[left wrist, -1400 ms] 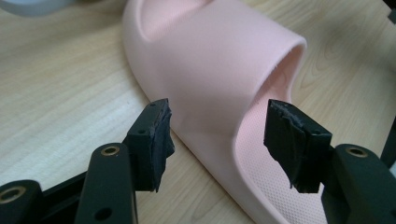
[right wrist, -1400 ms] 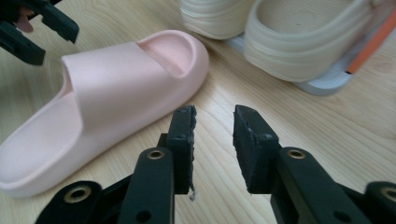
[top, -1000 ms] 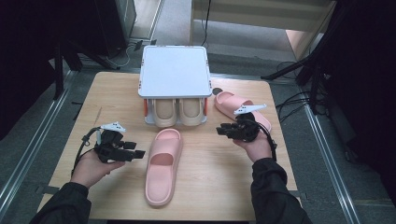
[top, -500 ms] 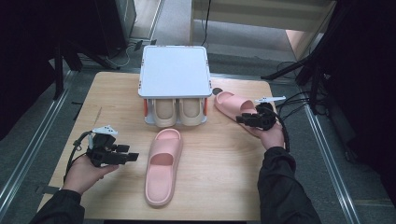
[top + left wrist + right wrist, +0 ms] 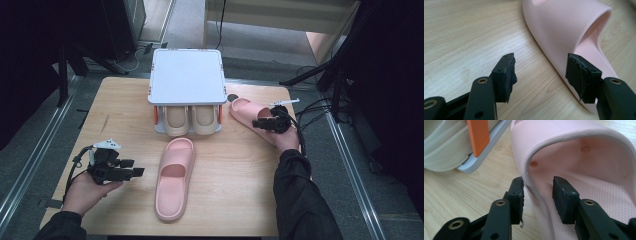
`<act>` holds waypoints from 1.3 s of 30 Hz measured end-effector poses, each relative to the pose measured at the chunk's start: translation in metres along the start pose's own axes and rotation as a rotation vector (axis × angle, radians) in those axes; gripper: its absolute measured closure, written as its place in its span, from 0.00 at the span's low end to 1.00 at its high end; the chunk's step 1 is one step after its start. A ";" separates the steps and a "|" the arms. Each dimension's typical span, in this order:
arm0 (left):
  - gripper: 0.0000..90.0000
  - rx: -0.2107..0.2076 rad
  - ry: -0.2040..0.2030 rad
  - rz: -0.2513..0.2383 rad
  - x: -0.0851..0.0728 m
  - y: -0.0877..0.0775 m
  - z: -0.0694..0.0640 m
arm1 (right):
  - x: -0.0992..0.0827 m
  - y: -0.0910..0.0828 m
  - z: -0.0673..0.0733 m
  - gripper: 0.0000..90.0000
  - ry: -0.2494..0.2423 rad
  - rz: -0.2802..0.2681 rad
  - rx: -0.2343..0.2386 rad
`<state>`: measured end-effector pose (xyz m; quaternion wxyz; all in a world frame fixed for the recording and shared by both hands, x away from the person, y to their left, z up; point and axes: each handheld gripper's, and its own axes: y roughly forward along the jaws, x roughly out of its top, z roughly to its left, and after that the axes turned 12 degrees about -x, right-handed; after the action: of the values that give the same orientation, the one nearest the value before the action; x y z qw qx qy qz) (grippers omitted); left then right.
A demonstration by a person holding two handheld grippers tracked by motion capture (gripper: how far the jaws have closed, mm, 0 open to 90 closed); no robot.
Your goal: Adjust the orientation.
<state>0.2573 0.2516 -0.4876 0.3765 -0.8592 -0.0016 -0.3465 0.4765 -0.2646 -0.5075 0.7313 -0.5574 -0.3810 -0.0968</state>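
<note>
While its jaws, which have just been closing, straddle the side wall of the far pink slipper (image 5: 574, 170), the right hand-held gripper (image 5: 537, 195) stands apart, not clamped. Beside the near pink slipper (image 5: 564, 32), the left hand-held gripper (image 5: 540, 75) gapes wide over bare tabletop (image 5: 461, 37).

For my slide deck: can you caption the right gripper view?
Right gripper straddling the side wall of a pink slipper, jaws closing, beside the shoe rack.

A table (image 5: 125, 100) holds a small rack (image 5: 187, 75) at its far middle, with two slippers (image 5: 190, 120) tucked side by side under the rack's top. In front of the rack, near the table's middle, a slipper (image 5: 174, 177) lies lengthwise. Another slipper (image 5: 246, 111) lies just right of the rack. The left gripper (image 5: 137, 172) sits left of the middle slipper; the right gripper (image 5: 256, 123) straddles the right slipper's side wall.
</note>
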 end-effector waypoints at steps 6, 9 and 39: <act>0.47 -0.016 -0.014 -0.008 0.000 0.001 -0.002 | 0.005 0.006 0.000 0.79 -0.003 0.004 0.042; 0.46 -0.015 -0.008 -0.007 0.000 0.002 -0.003 | 0.007 0.005 0.004 0.83 -0.028 0.003 0.019; 0.48 -0.044 0.074 -0.025 0.021 0.011 -0.002 | -0.006 -0.076 0.061 0.95 0.020 -0.062 0.005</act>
<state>0.2746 0.2371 -0.4809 0.3532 -0.8536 0.0094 -0.3828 0.4020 -0.2394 -0.4500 0.7332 -0.5424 -0.3908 -0.1240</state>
